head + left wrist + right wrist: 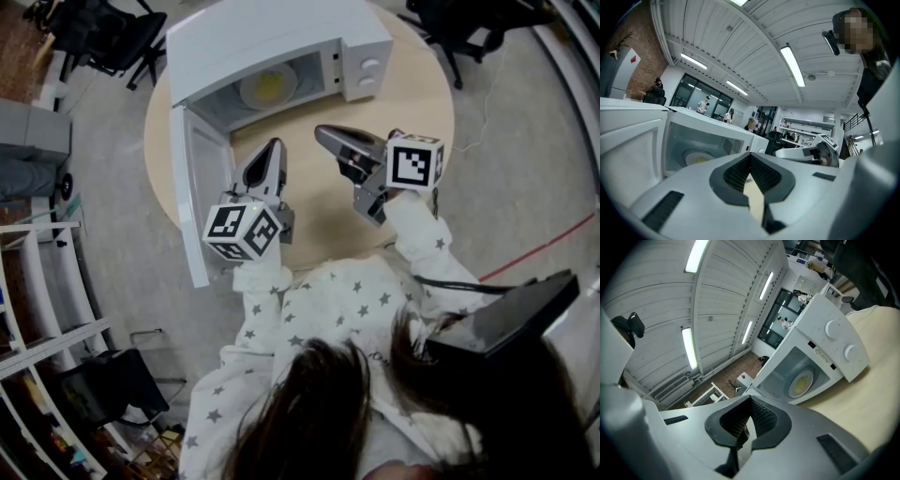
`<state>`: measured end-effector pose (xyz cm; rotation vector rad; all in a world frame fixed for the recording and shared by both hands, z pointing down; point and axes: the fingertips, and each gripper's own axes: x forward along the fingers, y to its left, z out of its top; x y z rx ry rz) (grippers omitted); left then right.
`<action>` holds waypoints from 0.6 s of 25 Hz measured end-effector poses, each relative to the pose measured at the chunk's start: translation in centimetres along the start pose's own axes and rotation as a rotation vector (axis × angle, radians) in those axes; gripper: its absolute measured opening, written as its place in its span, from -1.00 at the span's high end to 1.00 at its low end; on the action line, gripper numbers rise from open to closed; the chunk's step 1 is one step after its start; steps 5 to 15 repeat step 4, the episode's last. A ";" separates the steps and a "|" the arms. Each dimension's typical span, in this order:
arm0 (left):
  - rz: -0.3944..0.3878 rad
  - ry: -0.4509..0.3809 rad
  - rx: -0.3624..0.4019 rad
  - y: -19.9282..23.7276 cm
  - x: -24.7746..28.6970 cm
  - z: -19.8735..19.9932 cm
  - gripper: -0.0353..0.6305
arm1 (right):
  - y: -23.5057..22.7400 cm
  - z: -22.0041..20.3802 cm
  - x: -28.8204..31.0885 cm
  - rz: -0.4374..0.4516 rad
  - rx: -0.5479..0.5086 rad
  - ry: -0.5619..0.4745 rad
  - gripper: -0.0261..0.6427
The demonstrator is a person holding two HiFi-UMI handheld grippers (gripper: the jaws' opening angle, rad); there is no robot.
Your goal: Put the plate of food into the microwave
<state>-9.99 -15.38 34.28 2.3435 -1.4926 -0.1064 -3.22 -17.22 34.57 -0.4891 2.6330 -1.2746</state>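
Observation:
A white microwave [281, 37] stands at the far side of the round wooden table [412, 103], with its door [200, 202] swung wide open to the left. Inside it lies the plate of yellow food [266, 87], which shows on the oven floor in the left gripper view [696, 157] and in the right gripper view [801, 383]. My left gripper [274, 148] hovers in front of the open cavity, shut and empty. My right gripper [323, 133] hangs beside it, a little to the right, also shut with nothing in it. Both point toward the microwave.
The open door juts out past the table's left edge. Black office chairs [112, 37] stand beyond the table at the left and at the right [469, 23]. White shelving [37, 309] lines the left side. A red line [553, 239] crosses the grey floor.

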 end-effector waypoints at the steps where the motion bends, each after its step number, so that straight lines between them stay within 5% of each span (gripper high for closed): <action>1: -0.001 0.001 0.000 0.0 0.0 -0.1 0.89 | -0.1 -0.1 -0.1 -0.004 -0.001 -0.001 0.90; 15: -0.007 0.004 -0.002 -0.1 -0.1 -0.2 0.89 | -0.1 -0.2 -0.2 -0.009 -0.005 -0.003 0.90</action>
